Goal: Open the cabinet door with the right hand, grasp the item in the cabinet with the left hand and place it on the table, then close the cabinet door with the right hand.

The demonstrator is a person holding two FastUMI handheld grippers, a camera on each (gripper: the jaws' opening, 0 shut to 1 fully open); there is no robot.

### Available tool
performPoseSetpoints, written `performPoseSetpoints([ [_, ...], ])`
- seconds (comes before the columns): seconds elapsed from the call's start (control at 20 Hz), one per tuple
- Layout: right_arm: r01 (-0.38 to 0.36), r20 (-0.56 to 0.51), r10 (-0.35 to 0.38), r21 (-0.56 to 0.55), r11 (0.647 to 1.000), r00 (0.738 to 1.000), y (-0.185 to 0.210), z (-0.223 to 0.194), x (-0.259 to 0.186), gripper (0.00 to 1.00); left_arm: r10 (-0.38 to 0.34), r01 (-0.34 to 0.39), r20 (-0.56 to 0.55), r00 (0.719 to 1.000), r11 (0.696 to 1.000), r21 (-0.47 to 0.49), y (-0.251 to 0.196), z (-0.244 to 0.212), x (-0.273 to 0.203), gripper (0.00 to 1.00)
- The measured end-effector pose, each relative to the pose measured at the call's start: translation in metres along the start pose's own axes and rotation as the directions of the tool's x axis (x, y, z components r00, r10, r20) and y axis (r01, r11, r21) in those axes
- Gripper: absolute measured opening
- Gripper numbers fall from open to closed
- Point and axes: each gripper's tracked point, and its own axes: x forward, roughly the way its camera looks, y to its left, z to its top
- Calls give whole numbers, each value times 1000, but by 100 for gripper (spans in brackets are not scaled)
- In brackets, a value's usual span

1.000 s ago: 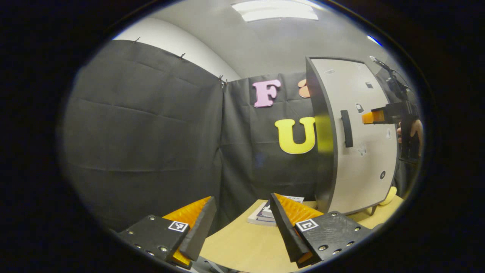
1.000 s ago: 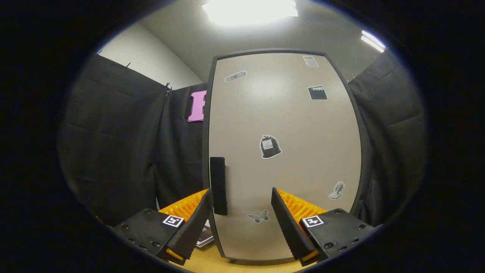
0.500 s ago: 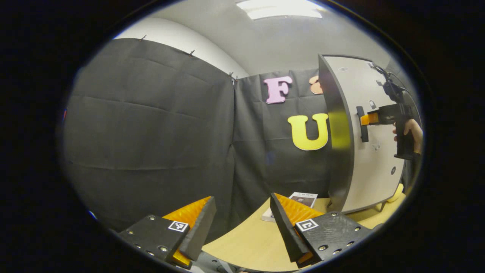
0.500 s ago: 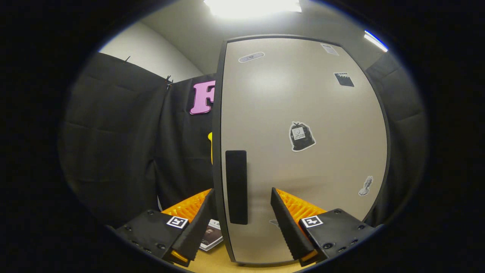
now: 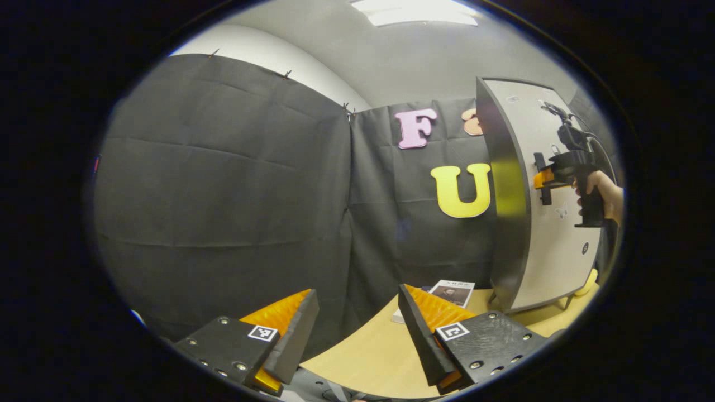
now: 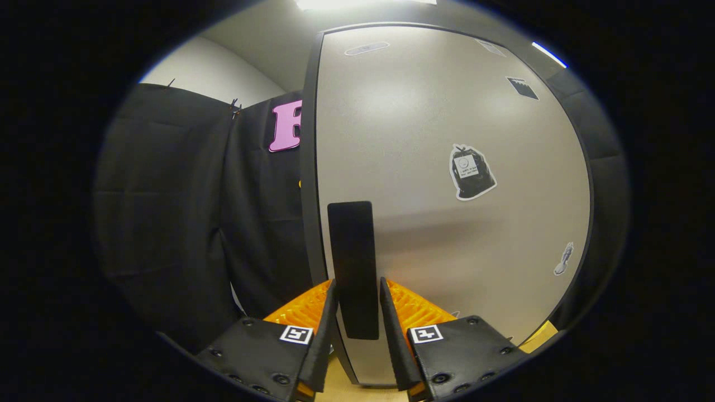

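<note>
Closing the right tongs (image 6: pixel 357 312) around the cabinet door's handle (image 6: pixel 352 262), we are pinching it, or nearly so, judging this sets up the pull. We are keeping the left tongs (image 5: pixel 357 329) spread and empty above the desk (image 5: pixel 368 352). Farther off, the cabinet door (image 6: pixel 447 167) is hiding the item inside.

book (image 5: pixel 453 292), stickers (image 6: pixel 472 173), ceiling light (image 5: pixel 416 11)
</note>
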Motion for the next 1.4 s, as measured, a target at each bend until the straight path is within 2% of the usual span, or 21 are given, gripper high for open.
performPoseSetpoints([
  [0.05, -1, -6, 1, 6, 1000, 1000, 0, -1, 1, 48, 0, 0, 1, 1000, 1000, -1, 1, -1, 2, 87],
  [0.1, 4, -6, -4, 7, 1000, 1000, 0, -3, 2, 39, -2, 2, 2, 1000, 1000, -2, 2, -1, 2, 87],
  [0.25, 14, -12, -14, -26, 1000, 1000, 0, -2, 1, 37, -10, 10, 2, 1000, 1000, -2, 0, -3, 4, 87],
  [0.35, 3, -19, -4, -40, 999, 1000, 0, -1, -2, 22, -19, 19, 5, 1000, 1000, -6, -3, -3, 5, 87],
  [0.4, -3, -31, 2, -31, 1000, 1000, 1, -3, -2, 22, -25, 25, 7, 1000, 1000, -6, -4, -2, 5, 87],
  [0.45, -11, -27, 10, -28, 1000, 1000, 2, -3, -4, 11, -30, 30, 11, 999, 1000, -6, -7, -1, 4, 87],
  [0.5, -19, -26, 19, -29, 999, 999, 1, -2, -5, 14, -36, 36, 14, 999, 999, -5, -9, 0, 5, 87],
  [0.8, -95, -26, 95, -14, 995, 995, 4, -1, -25, 14, -87, 87, 34, 996, 996, -8, -37, 10, 5, 87],
  [0.85, -110, -24, 110, -15, 994, 994, 5, 0, -28, 17, -100, 100, 35, 994, 995, -8, -45, 11, 5, 87],
  [0.9, -123, -26, 123, -19, 992, 992, 5, 0, -30, 14, -114, 114, 37, 993, 993, -6, -53, 13, 5, 87],
  [1.4, -241, -47, 239, -20, 970, 970, -2, -1, -53, 14, -230, 229, 65, 971, 973, 13, -137, 35, -3, 87],
])
